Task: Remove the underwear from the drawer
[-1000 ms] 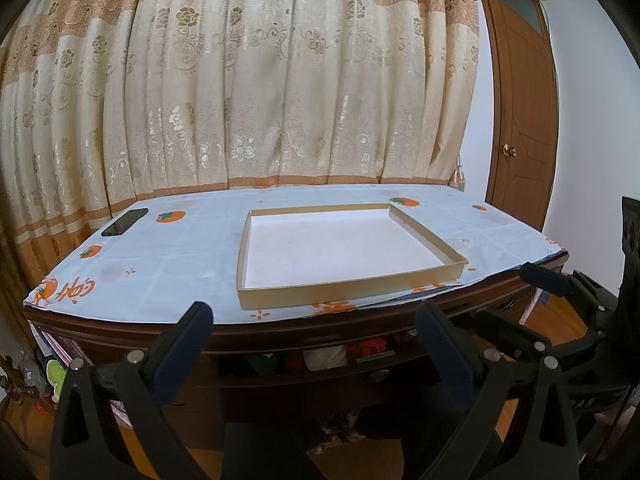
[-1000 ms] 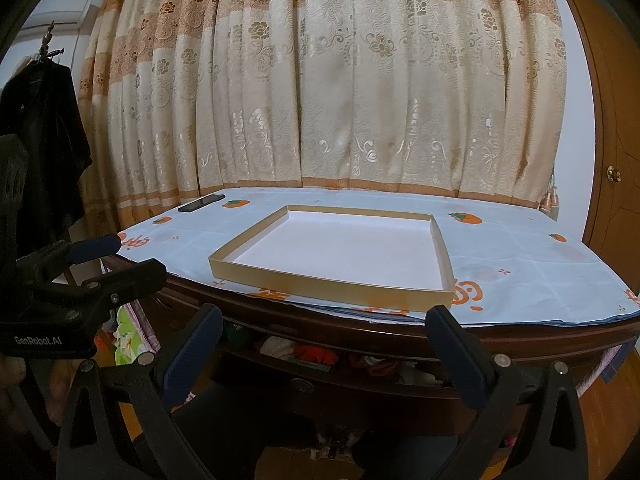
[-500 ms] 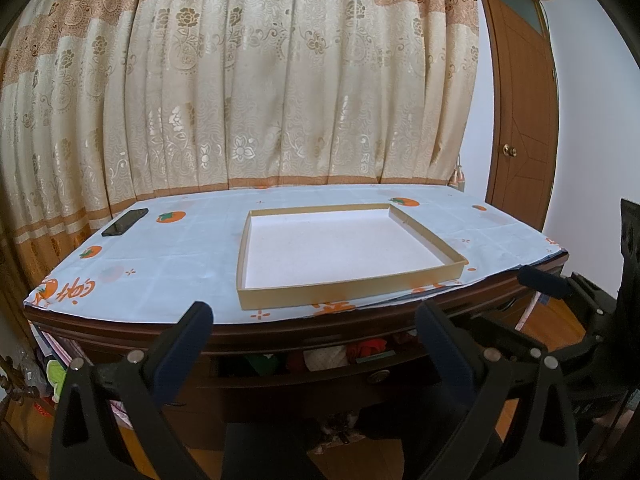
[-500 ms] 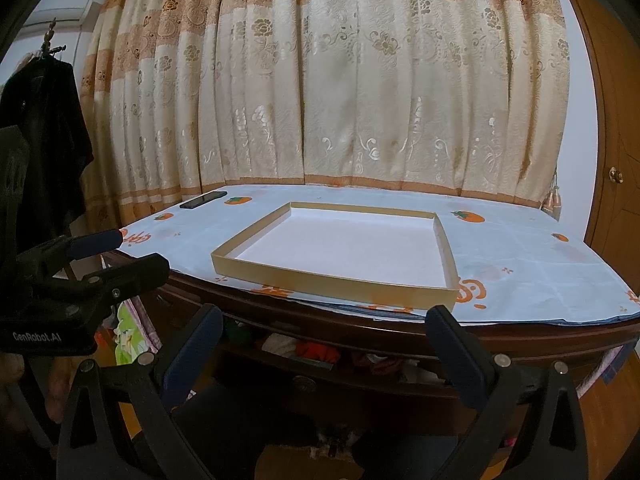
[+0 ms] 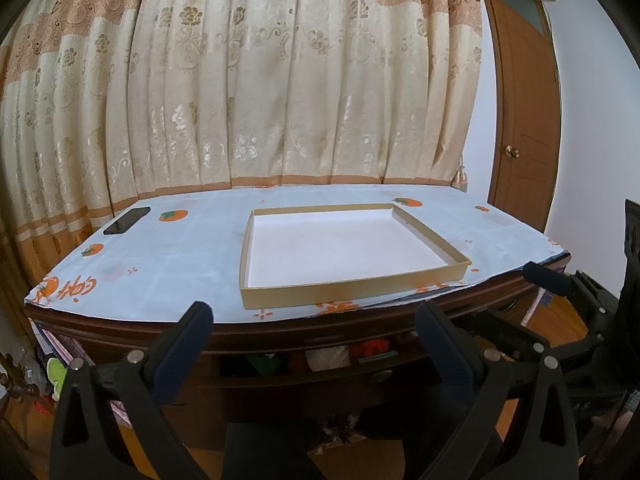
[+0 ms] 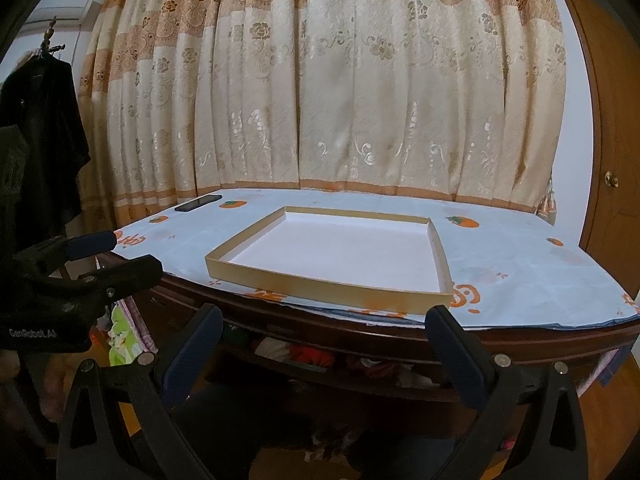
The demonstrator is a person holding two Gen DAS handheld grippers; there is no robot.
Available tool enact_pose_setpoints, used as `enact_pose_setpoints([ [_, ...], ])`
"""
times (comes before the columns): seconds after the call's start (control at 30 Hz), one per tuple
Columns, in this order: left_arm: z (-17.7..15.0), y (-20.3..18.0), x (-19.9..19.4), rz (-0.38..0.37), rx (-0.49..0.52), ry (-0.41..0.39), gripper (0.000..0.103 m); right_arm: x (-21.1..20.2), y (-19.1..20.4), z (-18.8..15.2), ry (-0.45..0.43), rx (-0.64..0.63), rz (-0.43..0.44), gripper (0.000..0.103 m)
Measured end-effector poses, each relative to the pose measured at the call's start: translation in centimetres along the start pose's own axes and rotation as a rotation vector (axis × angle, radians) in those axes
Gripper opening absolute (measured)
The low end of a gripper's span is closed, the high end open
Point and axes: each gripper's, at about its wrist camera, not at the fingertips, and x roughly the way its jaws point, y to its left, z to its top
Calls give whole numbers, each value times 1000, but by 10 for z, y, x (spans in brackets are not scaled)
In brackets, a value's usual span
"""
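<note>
1. Left wrist view: you're basically at the start. The drawer (image 5: 320,364) under the table (image 5: 280,330) is only partly open, and bits of cloth (image 5: 326,358) (white, red, green) show in the gap. Can't tell which one is the underwear.
2. Your left gripper (image 5: 320,332) is spread wide and holds nothing, hanging in front of the drawer, not touching it.
3. Your right gripper (image 6: 324,334) is the same deal: wide apart, empty, short of the drawer front.
4. Left to do, I'd guess: open the drawer further, pinch a piece, lift it out. The tray (image 5: 348,284) on top is empty.
5. Materials: dark glossy wood, a smooth printed tablecloth (image 5: 180,264), a stiff shallow cardboard tray, soft crumpled fabric inside.
</note>
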Motion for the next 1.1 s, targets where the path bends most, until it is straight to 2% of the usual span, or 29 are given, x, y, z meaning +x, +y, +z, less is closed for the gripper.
enact_pose_setpoints([
  [0.43,-10,5,15,18,3,16,103,12,-8,-6,-55,-13,-5,103],
  [0.63,-18,11,30,29,-6,38,103,25,-14,-15,-138,-21,22,102],
  [0.87,-30,24,52,28,-43,83,103,49,-14,-35,-257,-94,-15,102],
  [1.0,-36,29,62,38,-52,104,103,64,-20,-46,-319,-108,4,102],
  [1.1,-39,33,68,46,-64,116,103,76,-24,-52,-351,-127,-24,102],
])
